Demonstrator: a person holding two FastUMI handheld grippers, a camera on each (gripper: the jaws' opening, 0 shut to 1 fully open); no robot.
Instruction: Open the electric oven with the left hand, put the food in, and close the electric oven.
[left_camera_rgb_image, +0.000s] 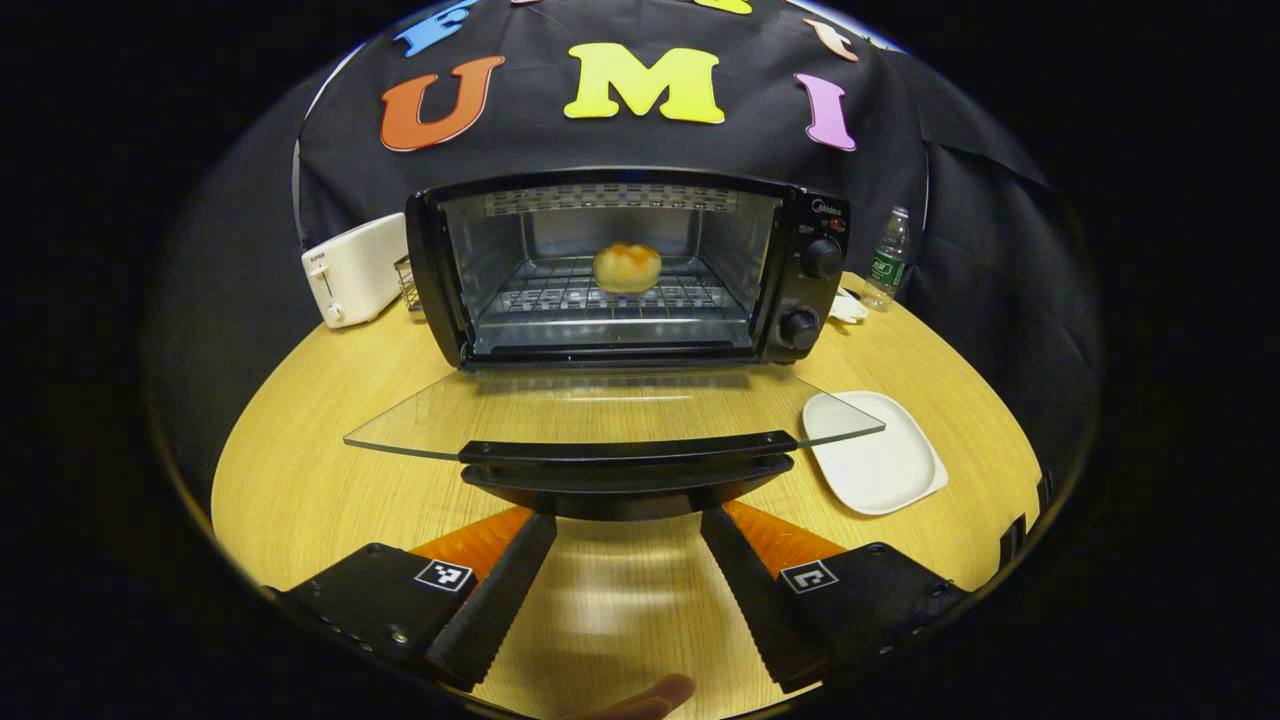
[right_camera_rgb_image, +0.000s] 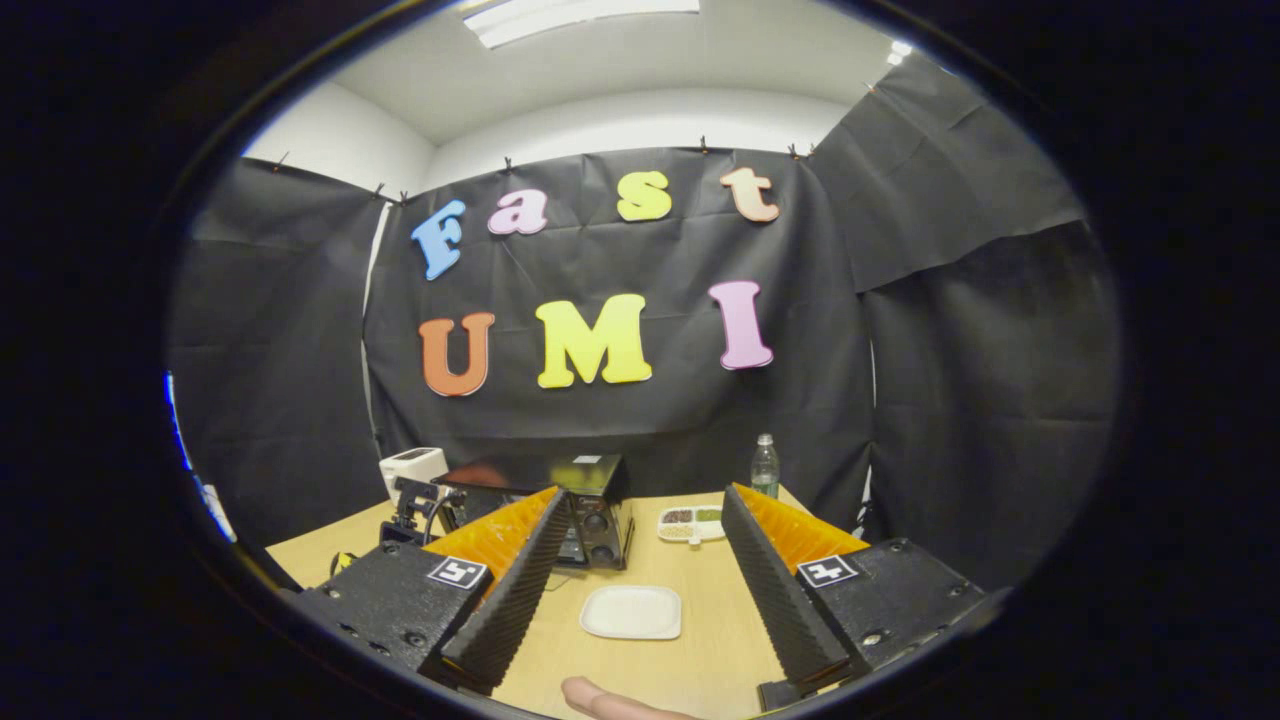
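Note:
The black electric oven (left_camera_rgb_image: 620, 260) stands open in the left gripper view, its glass door (left_camera_rgb_image: 600, 410) lying flat toward me. A round golden bun (left_camera_rgb_image: 627, 267) rests on the wire rack inside. My left gripper (left_camera_rgb_image: 628, 522) is open just in front of the door's black handle (left_camera_rgb_image: 625, 470), one finger to each side and nothing held. The right gripper (right_camera_rgb_image: 645, 495) is also open and empty, raised well back from the table. From there the oven (right_camera_rgb_image: 600, 515) looks small and far off.
An empty white plate (left_camera_rgb_image: 875, 450) (right_camera_rgb_image: 632, 612) lies on the round wooden table (left_camera_rgb_image: 300, 470), right of the door. Behind the oven sit a white toaster (left_camera_rgb_image: 350, 270), a water bottle (left_camera_rgb_image: 888, 258) and a divided dish (right_camera_rgb_image: 690, 522). A fingertip (left_camera_rgb_image: 650, 698) shows at the bottom edge.

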